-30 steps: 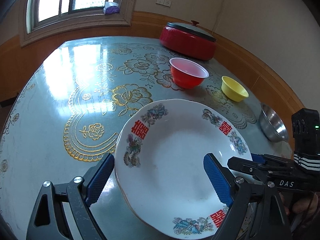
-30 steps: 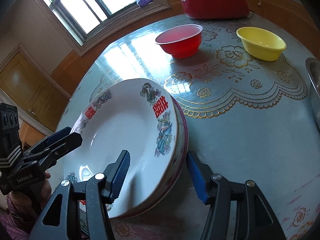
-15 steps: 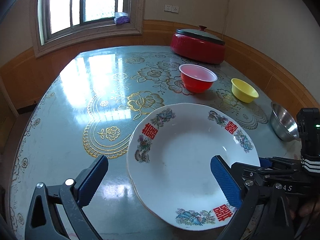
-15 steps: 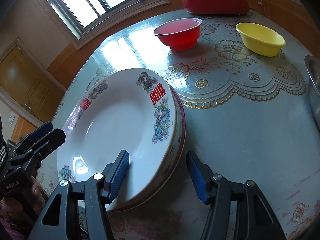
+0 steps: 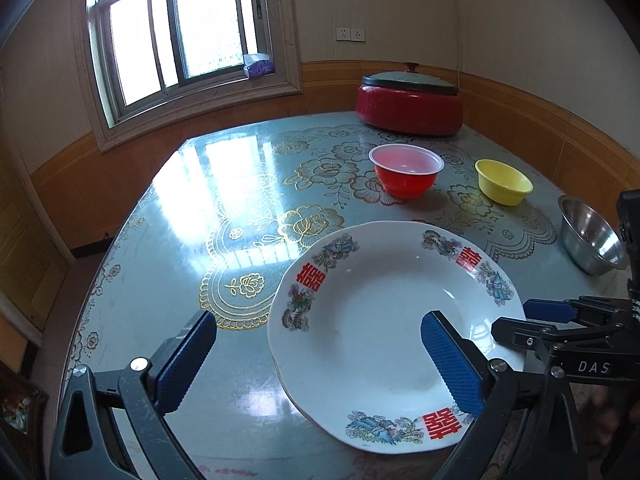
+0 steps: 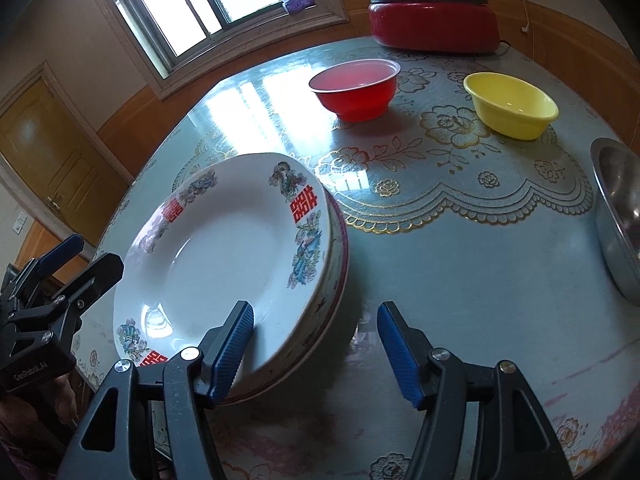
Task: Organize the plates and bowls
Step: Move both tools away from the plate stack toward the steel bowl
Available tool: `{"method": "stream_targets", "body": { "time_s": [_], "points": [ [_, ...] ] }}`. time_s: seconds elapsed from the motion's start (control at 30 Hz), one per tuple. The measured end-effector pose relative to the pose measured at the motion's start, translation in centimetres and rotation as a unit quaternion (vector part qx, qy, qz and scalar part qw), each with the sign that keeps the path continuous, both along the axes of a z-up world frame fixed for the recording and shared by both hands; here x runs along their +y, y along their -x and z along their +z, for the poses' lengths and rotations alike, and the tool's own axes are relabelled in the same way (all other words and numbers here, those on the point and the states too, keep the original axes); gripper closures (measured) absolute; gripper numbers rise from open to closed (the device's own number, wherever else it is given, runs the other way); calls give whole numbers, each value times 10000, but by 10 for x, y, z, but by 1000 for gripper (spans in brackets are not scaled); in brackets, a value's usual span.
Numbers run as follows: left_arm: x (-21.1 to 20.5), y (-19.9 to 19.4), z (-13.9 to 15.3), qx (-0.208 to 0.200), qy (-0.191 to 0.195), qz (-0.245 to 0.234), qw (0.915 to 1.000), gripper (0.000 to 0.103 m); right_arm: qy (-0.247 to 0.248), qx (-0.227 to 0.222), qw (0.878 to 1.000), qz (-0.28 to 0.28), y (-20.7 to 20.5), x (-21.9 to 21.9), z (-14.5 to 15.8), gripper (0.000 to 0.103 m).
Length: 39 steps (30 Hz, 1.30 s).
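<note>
Nearest, left wrist view: left gripper is seen spread wide, nothing clamped. Its jaws have just been opening. One blue pad is over bare table, clear of the plate rim; the other pad is over the plate's well, contact w/ the surface can't be told.

Right wrist view: right gripper is seen parted, jaws straddling the near rim of the stack, and just been opening further. Left pad is over the plate's inner slope, right pad is outside the rim over the table; no squeeze on the rim is seen, so nothing is gripped.

Plate — white, deep, red characters + bird/flower decals on rim — is set on top of another plate; a pink-edged rim is seen under it on the far-right side. Stack is at the near edge of the table, on a blue-green cloth w/ gold flower print.

Beyond the stack: red bowl, then yellow bowl to its right, apart from each other. Steel bowl is at the right table edge, nearer than the yellow one.

Farthest on the table: red pot w/ dark lid, by the wall. Window behind, small box on its sill.
</note>
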<state>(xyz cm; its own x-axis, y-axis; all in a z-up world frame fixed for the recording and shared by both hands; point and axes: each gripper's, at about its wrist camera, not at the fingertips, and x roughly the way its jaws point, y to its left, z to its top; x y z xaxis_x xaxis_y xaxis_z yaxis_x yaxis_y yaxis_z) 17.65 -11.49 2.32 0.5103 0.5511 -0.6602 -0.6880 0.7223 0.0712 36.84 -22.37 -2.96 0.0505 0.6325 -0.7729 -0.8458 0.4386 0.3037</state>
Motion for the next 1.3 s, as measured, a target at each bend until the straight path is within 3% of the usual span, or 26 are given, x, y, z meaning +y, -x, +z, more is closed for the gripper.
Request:
{"method": "stream_targets", "body": {
  "time_s": [0.33, 0.7, 0.97, 1.3],
  "points": [
    [-6, -15, 16, 8, -360, 308, 9989, 0, -159, -108, 9998, -108, -20, -29, 6, 32],
    [-32, -40, 24, 108, -552, 284, 9980, 0, -258, -86, 9992, -284, -47, -64, 2, 32],
    [-45, -56, 22, 264, -602, -121, 9978, 0, -329, -2, 9970, -696, -52, -89, 0, 32],
    [-61, -75, 19, 249, -482, -1067, 9928, 0, -257, -63, 9879, -1526, -46, -126, 6, 32]
  ]
}}
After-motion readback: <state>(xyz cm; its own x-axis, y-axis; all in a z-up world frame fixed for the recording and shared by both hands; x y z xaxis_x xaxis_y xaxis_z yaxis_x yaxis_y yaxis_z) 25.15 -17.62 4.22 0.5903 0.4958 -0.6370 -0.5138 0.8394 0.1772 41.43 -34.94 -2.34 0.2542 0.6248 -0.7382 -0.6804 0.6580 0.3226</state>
